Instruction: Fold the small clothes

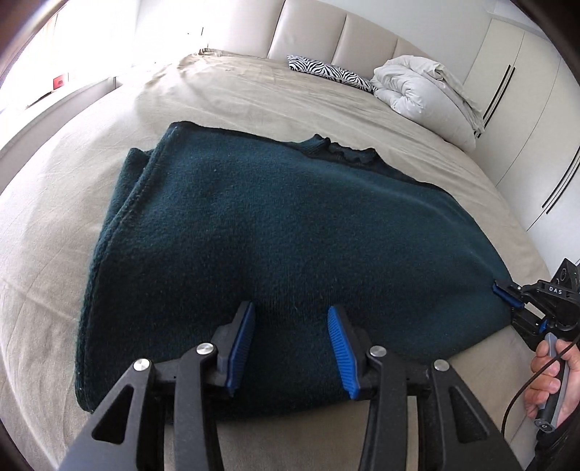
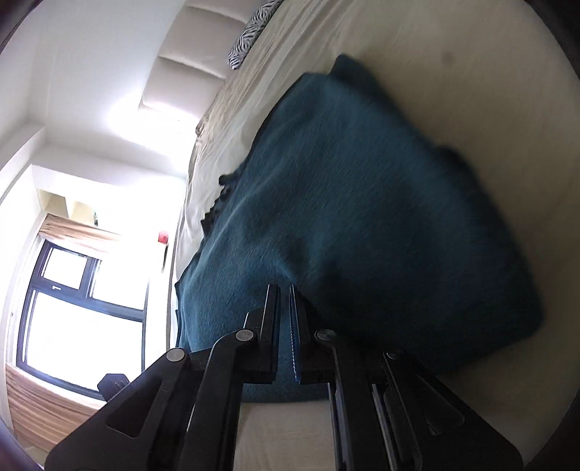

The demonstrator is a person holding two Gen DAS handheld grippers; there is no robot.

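Observation:
A dark teal knit sweater (image 1: 290, 224) lies folded flat on the beige bed sheet (image 1: 54, 235), its collar at the far edge. My left gripper (image 1: 290, 311) hovers over the sweater's near edge, open, its blue pads apart with only fabric below them. My right gripper (image 1: 502, 291) sits at the sweater's near right corner, held by a person's hand (image 1: 547, 369). In the right wrist view the right gripper (image 2: 283, 290) is shut, with a thin strip of the teal sweater (image 2: 344, 203) pinched between its pads.
A bunched white duvet (image 1: 424, 90) and a zebra-print pillow (image 1: 330, 70) lie at the head of the bed, by the padded headboard (image 1: 326, 32). White wardrobe doors (image 1: 525, 90) stand along the right side. A window (image 2: 72, 308) is at the far side.

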